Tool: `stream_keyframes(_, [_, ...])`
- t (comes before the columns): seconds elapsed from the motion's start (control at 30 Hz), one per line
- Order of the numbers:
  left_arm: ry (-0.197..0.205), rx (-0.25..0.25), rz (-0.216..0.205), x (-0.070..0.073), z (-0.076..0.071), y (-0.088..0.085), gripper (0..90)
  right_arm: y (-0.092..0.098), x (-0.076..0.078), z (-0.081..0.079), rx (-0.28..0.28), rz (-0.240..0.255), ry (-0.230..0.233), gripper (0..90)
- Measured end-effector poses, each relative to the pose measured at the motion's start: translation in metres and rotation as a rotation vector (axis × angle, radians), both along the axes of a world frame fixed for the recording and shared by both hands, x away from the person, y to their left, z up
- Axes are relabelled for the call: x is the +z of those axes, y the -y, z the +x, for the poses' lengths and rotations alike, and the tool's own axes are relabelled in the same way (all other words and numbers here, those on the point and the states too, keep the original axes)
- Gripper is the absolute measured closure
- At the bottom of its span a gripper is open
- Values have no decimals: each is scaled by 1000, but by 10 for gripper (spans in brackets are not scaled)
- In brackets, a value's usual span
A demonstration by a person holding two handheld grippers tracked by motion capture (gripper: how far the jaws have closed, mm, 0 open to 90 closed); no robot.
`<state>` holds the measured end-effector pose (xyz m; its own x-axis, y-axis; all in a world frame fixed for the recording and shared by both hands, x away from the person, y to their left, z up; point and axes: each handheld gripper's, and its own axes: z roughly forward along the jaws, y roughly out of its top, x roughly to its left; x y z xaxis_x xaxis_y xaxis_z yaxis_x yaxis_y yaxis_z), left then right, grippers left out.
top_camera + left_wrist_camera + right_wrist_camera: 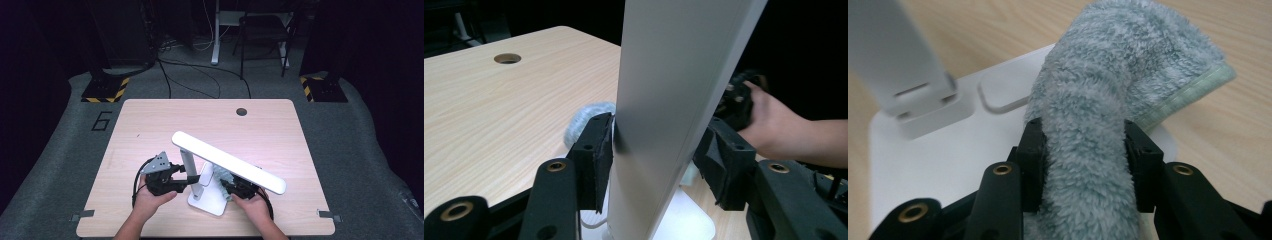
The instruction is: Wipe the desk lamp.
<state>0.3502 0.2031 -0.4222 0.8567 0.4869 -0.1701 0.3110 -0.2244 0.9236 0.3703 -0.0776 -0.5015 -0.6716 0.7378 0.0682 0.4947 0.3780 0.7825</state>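
In the high view the lamp head [228, 161] crosses over the right gripper [235, 188], hiding part of its body and most of the cloth [223, 176] ahead of its jaws. In the left gripper view the lamp post [674, 100] between the jaws runs off the top edge, covers most of the cloth [586, 117] beyond it, and whether the far pad touches it cannot be told. In the right gripper view the cloth [1108, 115] spills past the bottom edge and masks the lamp base [948, 150] beneath it.
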Motion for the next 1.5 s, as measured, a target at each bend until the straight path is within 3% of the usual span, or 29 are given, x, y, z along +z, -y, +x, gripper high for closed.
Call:
stream_keyframes(0.23, [12,2,11,2,0,1,483,-2,4,-37,52,-24,-3,598])
stream_keyframes(0.3, [17,1,10,2,0,1,483,-3,3,-44,74,-26,-15,599])
stream_keyframes(0.4, [18,-1,17,2,-1,2,481,-5,-2,-47,85,-58,11,605])
stream_keyframes(0.5, [14,-5,12,2,-1,1,478,-5,-4,-44,56,-29,-15,612])
stream_keyframes(0.8, [11,-11,8,1,-2,0,461,-8,-6,-24,52,-47,24,616])
stream_keyframes(1.17, [5,-36,7,1,-4,4,471,-2,-7,-8,22,-40,29,615])
stream_keyframes(1.33, [-3,-67,17,1,-6,9,483,4,-7,-2,20,-38,44,612])
stream_keyframes(1.37, [14,-80,30,1,-6,11,484,5,-8,-2,18,-37,45,612])
stream_keyframes(1.5, [15,-105,33,1,-7,16,488,10,-7,0,13,-37,45,610])
